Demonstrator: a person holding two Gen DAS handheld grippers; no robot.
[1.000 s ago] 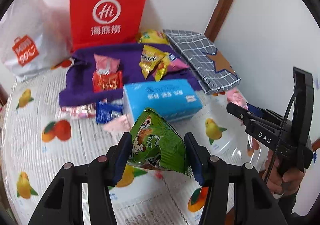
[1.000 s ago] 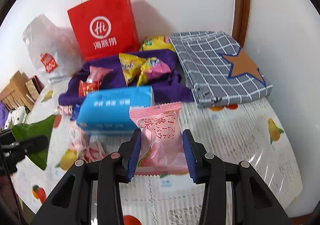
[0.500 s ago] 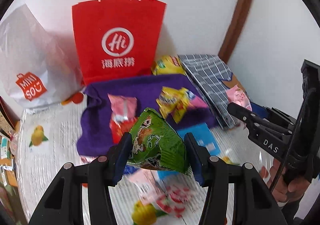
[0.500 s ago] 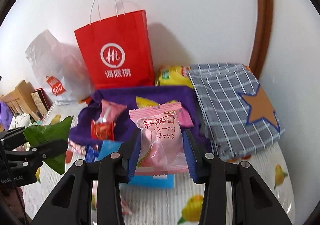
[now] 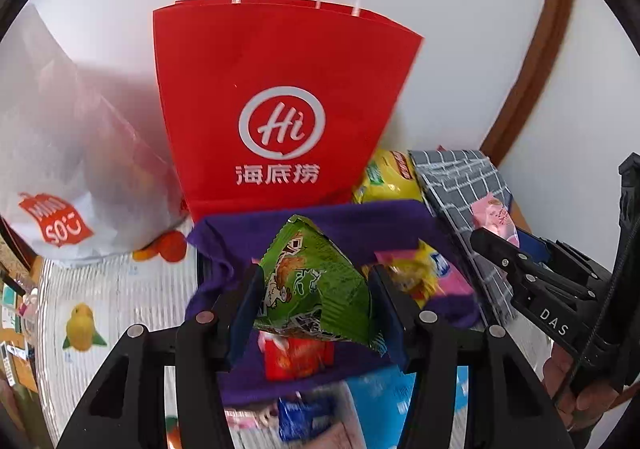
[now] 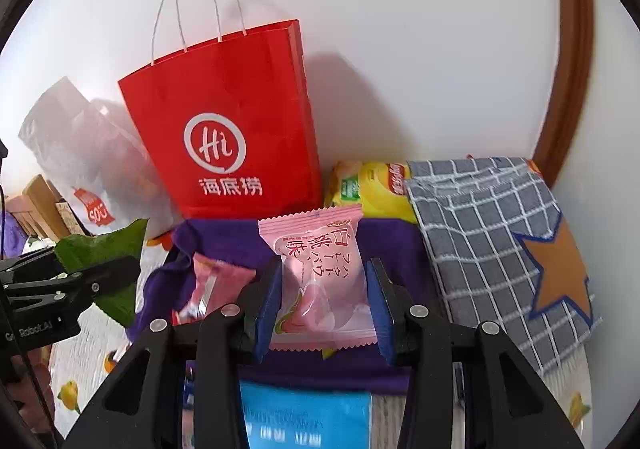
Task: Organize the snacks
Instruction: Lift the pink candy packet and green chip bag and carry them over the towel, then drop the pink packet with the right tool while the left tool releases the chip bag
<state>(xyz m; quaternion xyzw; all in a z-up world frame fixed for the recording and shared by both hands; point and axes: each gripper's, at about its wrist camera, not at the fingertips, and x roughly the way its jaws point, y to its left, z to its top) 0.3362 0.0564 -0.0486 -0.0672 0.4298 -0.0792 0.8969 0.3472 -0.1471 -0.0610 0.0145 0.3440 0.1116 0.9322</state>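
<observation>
The left claw (image 5: 316, 301) pinches a green packet (image 5: 316, 289) and the right claw (image 6: 322, 305) a pink packet (image 6: 320, 281), both aloft before the red bag (image 5: 280, 109); light, crinkly and slippery, they seem best gripped mid-body.

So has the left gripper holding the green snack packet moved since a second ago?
Yes. The left gripper with the green snack packet has advanced toward the red paper bag, which looms larger.

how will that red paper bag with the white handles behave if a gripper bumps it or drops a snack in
The red paper bag stands tall on a narrow base and leans back toward the wall, so a bump would probably tip or slide it. Its creased paper sides look thin and light, likely to flex. The mouth looks narrow, so a snack may catch the rim.
</observation>
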